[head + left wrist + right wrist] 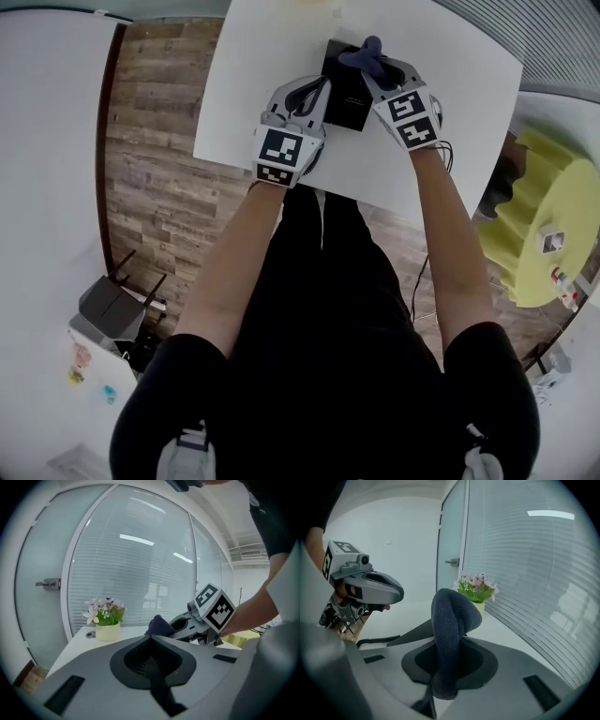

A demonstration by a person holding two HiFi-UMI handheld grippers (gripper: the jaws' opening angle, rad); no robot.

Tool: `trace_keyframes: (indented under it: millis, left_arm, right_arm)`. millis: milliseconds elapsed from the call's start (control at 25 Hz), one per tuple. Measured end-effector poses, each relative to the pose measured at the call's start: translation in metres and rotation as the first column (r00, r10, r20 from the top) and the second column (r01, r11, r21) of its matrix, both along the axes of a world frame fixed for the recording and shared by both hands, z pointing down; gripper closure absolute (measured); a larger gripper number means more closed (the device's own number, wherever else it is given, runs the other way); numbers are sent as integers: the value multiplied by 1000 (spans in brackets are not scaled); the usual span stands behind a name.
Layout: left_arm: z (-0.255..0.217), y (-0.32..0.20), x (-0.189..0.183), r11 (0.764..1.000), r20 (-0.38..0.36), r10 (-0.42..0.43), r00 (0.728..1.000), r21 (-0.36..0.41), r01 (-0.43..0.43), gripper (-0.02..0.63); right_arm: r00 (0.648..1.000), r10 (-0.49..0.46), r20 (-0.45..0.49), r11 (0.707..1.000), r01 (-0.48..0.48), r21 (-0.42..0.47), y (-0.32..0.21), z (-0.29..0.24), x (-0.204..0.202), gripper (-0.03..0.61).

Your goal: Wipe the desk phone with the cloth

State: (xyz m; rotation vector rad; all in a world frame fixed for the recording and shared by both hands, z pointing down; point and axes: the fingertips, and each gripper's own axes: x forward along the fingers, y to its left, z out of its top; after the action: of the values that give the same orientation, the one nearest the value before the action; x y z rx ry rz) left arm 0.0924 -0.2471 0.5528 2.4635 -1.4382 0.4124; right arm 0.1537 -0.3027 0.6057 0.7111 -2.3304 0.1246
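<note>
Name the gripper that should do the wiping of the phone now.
Right. The right gripper is shut on the cloth, right at the desk phone. The left gripper is shut on nothing, so it would probably have to take the cloth first.

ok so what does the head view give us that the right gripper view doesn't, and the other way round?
Head view only: the yellow-green round table off to the right, the grey machine on the floor, and the white table's full outline.
Right gripper view only: the flower pot, the door handle and the blinds behind the glass.
Both: the dark blue cloth pinched in the right gripper's tongs, the left gripper, and the black phone, though the gripper view catches only an edge of it.
</note>
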Motion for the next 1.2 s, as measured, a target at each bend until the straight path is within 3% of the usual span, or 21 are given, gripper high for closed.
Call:
trace_keyframes:
  millis: [1200]
  left_arm:
    - [26, 43, 2, 993, -48, 104, 993, -60, -106, 604]
  right_arm:
    - [998, -15, -66, 995, 9, -100, 104, 52, -12, 494]
